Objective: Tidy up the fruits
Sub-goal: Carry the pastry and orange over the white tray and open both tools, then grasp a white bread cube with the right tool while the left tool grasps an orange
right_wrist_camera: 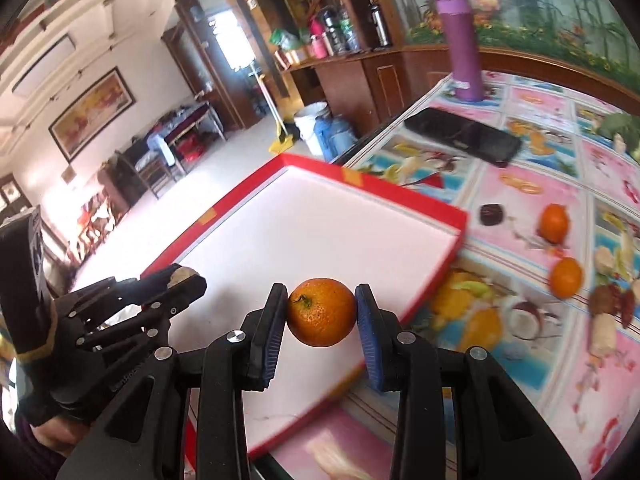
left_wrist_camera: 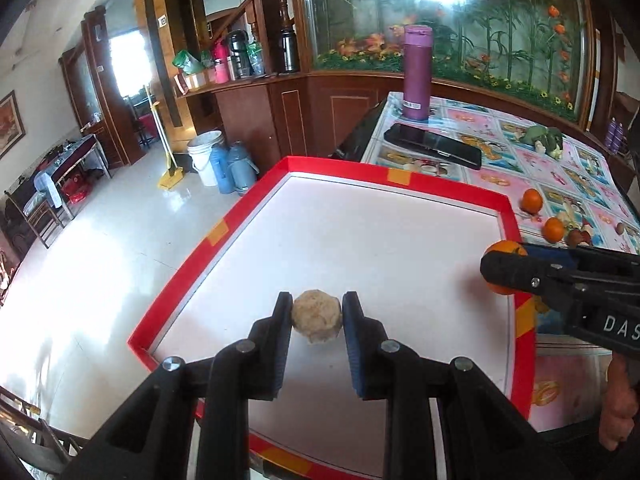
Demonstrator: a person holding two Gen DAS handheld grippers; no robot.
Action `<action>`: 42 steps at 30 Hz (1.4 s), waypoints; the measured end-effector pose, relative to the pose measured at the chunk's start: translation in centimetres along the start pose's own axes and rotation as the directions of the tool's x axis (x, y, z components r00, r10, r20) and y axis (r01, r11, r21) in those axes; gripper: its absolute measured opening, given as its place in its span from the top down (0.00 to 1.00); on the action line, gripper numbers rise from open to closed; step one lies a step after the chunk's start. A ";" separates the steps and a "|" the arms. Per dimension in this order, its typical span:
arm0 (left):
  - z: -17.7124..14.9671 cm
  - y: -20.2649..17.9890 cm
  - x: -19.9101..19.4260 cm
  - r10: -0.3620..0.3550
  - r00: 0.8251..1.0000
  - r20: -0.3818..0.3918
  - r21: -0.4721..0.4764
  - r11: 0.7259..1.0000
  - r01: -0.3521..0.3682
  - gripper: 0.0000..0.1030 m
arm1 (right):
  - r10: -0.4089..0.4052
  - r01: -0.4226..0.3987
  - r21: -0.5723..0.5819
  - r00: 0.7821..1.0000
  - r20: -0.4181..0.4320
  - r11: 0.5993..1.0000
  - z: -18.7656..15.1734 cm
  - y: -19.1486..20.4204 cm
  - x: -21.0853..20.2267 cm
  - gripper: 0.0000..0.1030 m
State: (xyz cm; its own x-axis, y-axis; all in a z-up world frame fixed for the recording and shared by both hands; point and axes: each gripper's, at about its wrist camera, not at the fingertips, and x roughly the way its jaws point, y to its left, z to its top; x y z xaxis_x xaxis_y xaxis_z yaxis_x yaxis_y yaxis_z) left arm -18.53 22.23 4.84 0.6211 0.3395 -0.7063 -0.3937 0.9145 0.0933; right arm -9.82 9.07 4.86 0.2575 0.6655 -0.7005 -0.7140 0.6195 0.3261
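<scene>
The left tongs reach level over the red-rimmed tray, their ribbed blue pads clamped on a rough, lumpy beige fruit just above the smooth white floor of the tray, while the right tongs point in from the tray's right edge, pinching a round, dimpled orange with a green stem. Farther off on the glossy patterned desk lie two more oranges, a flat black phone and an upright purple cylindrical bottle
</scene>
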 end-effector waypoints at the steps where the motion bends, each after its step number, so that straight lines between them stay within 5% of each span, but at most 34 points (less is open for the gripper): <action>1: -0.1 0.3 0.3 0.013 1.000 0.000 -0.001 1.000 -0.013 0.73 | -0.005 0.005 -0.001 1.000 -0.016 1.000 0.0 0.2 0.6 0.68; 16: -1.2 1.9 2.4 0.063 0.997 -0.044 -0.004 0.998 -0.063 0.73 | -0.062 0.060 -0.027 0.994 -0.095 0.998 -0.8 1.5 2.7 0.67; 20: -1.5 1.8 2.8 0.081 0.994 -0.068 0.003 0.997 -0.081 0.71 | -0.043 0.041 -0.018 0.994 -0.100 0.999 -0.7 1.6 2.4 0.60; 24: -1.2 1.9 2.2 0.108 0.992 -0.063 0.003 0.994 -0.108 0.41 | 0.000 0.000 -0.006 0.999 -0.043 1.000 -0.7 1.0 0.2 0.57; 29: -0.2 1.5 0.1 0.099 0.995 -0.007 -0.012 0.995 -0.100 0.27 | 0.002 -0.005 0.049 0.998 0.064 0.999 -1.1 -2.5 -4.1 0.57; 33: 0.6 -0.2 -0.9 0.043 0.999 0.010 0.005 0.999 -0.043 0.24 | -0.077 0.061 0.136 0.991 0.112 0.989 -2.5 -7.5 -7.6 0.57; 42: 2.1 -8.2 -2.2 -0.107 0.994 0.022 0.147 0.984 0.103 0.21 | -0.279 0.244 0.292 0.956 0.086 0.925 -6.8 -16.8 -13.2 0.57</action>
State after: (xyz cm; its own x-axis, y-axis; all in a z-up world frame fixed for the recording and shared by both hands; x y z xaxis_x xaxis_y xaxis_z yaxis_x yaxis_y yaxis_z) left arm -15.23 14.39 7.14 0.6745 0.2443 -0.6967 -0.2241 0.9669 0.1221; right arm -5.66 -12.94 4.37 0.5013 0.4995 -0.7065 -0.4079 0.8565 0.3162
